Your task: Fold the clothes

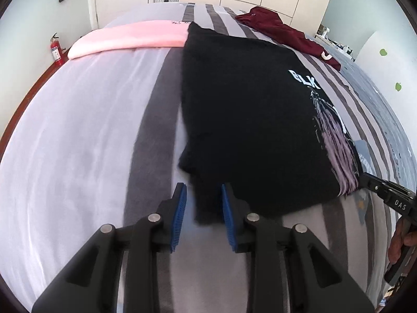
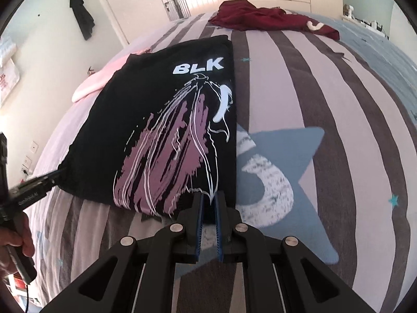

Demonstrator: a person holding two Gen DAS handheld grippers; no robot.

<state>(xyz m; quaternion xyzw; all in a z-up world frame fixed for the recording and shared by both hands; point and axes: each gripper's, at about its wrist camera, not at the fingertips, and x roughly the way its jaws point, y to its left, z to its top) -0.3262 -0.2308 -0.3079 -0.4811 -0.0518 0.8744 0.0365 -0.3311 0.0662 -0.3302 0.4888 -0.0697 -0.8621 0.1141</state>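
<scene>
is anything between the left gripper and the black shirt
Nothing visible. The black shirt's near corner already lies between the left gripper's open blue pads, not pinched. The right gripper is shut on the shirt's other near corner.

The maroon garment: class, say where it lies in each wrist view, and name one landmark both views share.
Left wrist view: the maroon garment lies crumpled at upper right, on the far side of the bed.
Right wrist view: the maroon garment lies at top centre, beyond the black shirt.
Shared landmark: the black shirt's white BLK print.
</scene>
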